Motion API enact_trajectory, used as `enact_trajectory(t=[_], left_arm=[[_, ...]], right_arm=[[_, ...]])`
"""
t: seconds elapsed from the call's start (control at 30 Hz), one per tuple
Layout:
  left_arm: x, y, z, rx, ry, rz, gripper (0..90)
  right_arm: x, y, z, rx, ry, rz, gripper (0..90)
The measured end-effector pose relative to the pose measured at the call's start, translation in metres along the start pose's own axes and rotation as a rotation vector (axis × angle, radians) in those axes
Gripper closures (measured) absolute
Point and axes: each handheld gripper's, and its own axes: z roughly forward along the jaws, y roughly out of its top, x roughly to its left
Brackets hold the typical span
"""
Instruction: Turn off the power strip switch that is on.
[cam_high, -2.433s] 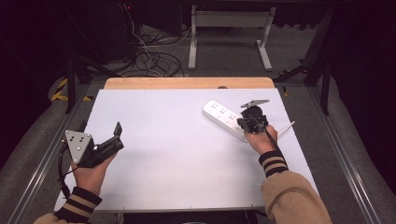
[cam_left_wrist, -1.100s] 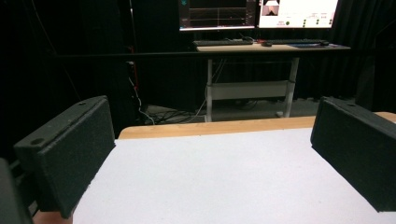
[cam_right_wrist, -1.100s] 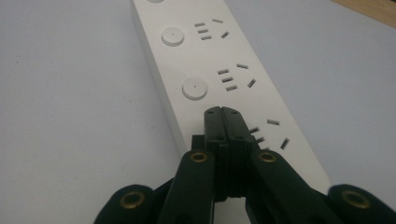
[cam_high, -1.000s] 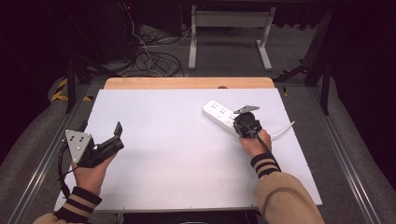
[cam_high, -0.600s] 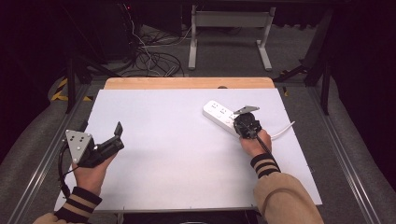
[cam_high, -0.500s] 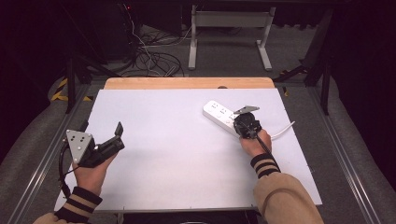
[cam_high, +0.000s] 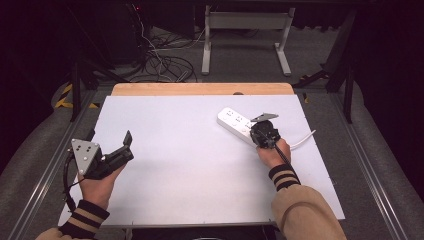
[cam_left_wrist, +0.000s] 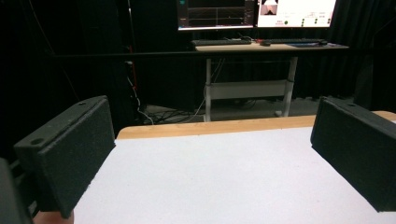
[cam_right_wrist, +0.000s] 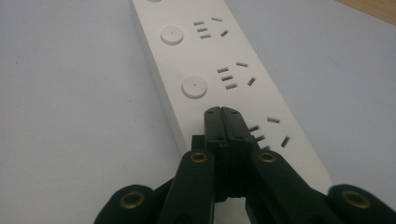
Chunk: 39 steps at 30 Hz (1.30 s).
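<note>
A white power strip (cam_high: 234, 121) lies on the right half of the white table top (cam_high: 190, 170), angled toward the back left. My right gripper (cam_high: 256, 135) is shut, its tips resting on the strip's near end. In the right gripper view the closed tips (cam_right_wrist: 223, 113) touch the power strip (cam_right_wrist: 219, 60) just below a round button (cam_right_wrist: 194, 87), beside a socket; whether they press anything I cannot tell. My left gripper (cam_high: 125, 142) is held over the table's left side, open and holding nothing. Its pads (cam_left_wrist: 70, 149) stand wide apart over bare table.
The strip's white cable (cam_high: 302, 139) runs off to the right behind my right hand. A wooden edge (cam_high: 200, 89) borders the table's far side. Beyond it are loose floor cables (cam_high: 165, 65), a desk frame (cam_high: 245, 30) and monitors (cam_left_wrist: 257, 11).
My right gripper has shifted slightly left onto the power strip's near end and has held there for the last second. The left gripper has stayed put.
</note>
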Motion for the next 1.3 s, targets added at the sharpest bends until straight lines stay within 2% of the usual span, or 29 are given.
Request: enact_trajectory(t=[0.2,0.47,1.3], left_arm=[[0.0001,0.0,0.0003,-0.002,-0.001,-0.001,0.2],[-0.0008,-0.0001,0.0013,-0.002,-0.003,-0.001,0.2],[-0.001,-0.0001,0.0019,-0.001,-0.007,-0.002,0.2]], right_arm=[[-0.0014,0.0001,-0.0002,-0.001,0.009,0.014,90.0],[0.0008,0.0008,-0.0006,0.003,-0.002,0.007,90.0],[-0.0008,0.0021,-0.0035,-0.002,0.014,0.018,90.0]])
